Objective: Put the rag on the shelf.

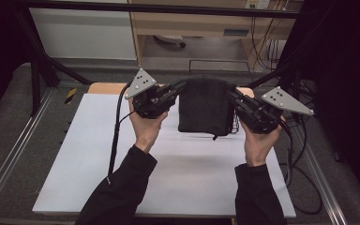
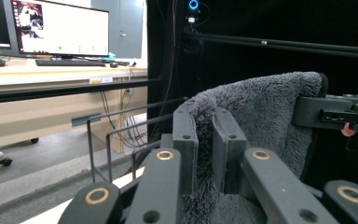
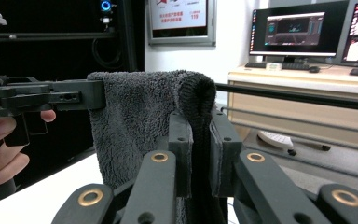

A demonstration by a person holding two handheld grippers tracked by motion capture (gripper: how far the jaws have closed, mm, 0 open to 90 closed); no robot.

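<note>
We hold a dark grey towel (image 1: 204, 107) up above the far half of the table, stretched between our two grippers. The left gripper (image 1: 176, 89) pinches the towel's upper left corner; in the left gripper view its jaws are closed tight on a fold of the fluffy cloth (image 2: 256, 112). The right gripper (image 1: 232, 93) pinches the upper right corner, and in the right gripper view its jaws are likewise clamped on the towel's edge (image 3: 140, 116). The towel hangs straight down between them, folded over at the top.

Below it lies a white sheet (image 1: 168, 164) that covers most of the wooden table (image 1: 104, 87), whose bare edge shows at the far side. A black wire rack (image 1: 235, 125) stands on the table just behind the towel's lower right corner; in the left gripper view its thin bars (image 2: 109, 135) rise beside the jaws.

The table sits inside a black metal frame (image 1: 159, 7) with dark curtains on both sides. Beyond it we see a grey floor (image 1: 206, 49), a pale wooden desk (image 3: 303, 88) with monitors (image 3: 291, 33) and a keyboard (image 2: 67, 62), and loose cables (image 1: 262, 42).
</note>
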